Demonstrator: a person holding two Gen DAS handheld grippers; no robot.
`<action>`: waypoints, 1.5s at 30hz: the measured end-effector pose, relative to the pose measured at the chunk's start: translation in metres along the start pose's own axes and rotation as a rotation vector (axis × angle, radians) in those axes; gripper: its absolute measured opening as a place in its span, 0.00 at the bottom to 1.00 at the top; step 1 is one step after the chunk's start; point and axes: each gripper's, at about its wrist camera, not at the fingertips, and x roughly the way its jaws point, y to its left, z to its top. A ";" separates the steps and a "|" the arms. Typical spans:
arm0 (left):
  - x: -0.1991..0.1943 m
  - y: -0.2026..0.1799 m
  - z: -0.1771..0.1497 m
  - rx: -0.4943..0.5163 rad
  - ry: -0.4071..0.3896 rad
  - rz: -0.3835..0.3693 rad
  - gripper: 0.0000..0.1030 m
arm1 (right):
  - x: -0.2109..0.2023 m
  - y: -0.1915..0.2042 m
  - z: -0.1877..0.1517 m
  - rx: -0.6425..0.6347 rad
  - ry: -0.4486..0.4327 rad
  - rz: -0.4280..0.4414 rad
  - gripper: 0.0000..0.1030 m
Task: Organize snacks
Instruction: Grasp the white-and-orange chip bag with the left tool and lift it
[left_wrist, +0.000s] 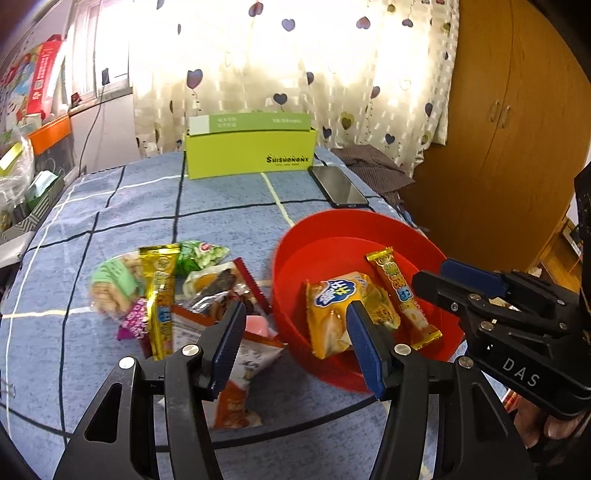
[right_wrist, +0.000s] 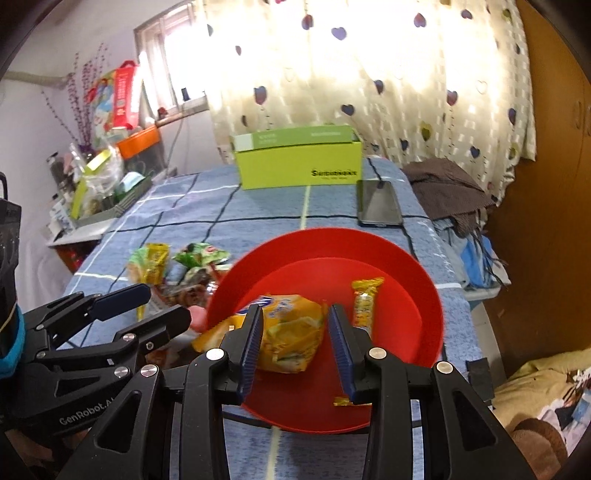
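A red bowl (left_wrist: 295, 258) sits on the blue checked cloth and holds a yellow biscuit pack (left_wrist: 332, 306) and a yellow snack bar (left_wrist: 399, 291). A pile of snack packets (left_wrist: 166, 288) lies left of the bowl. My left gripper (left_wrist: 295, 314) is open and empty, above the gap between pile and bowl. My right gripper (right_wrist: 295, 317) is open and empty over the bowl (right_wrist: 406, 266), its fingers either side of the biscuit pack (right_wrist: 291, 332); the snack bar (right_wrist: 364, 299) lies to the right. The right gripper also shows in the left wrist view (left_wrist: 443, 277).
A lime green box (left_wrist: 251, 155) stands at the table's far side, with a black phone (left_wrist: 338, 186) to its right. Cluttered shelves (right_wrist: 103, 177) are at the left. A wooden wardrobe (left_wrist: 509, 129) and a pile of clothes (right_wrist: 443, 184) are at the right.
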 end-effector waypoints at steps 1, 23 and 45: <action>-0.002 0.002 -0.001 -0.001 -0.003 -0.001 0.56 | 0.000 0.003 0.000 -0.006 -0.001 0.006 0.34; -0.014 0.069 -0.029 -0.085 -0.006 0.003 0.56 | 0.008 0.045 0.003 -0.099 0.007 0.083 0.34; 0.026 0.062 -0.052 0.028 0.097 -0.043 0.63 | 0.014 0.048 -0.004 -0.115 0.027 0.085 0.34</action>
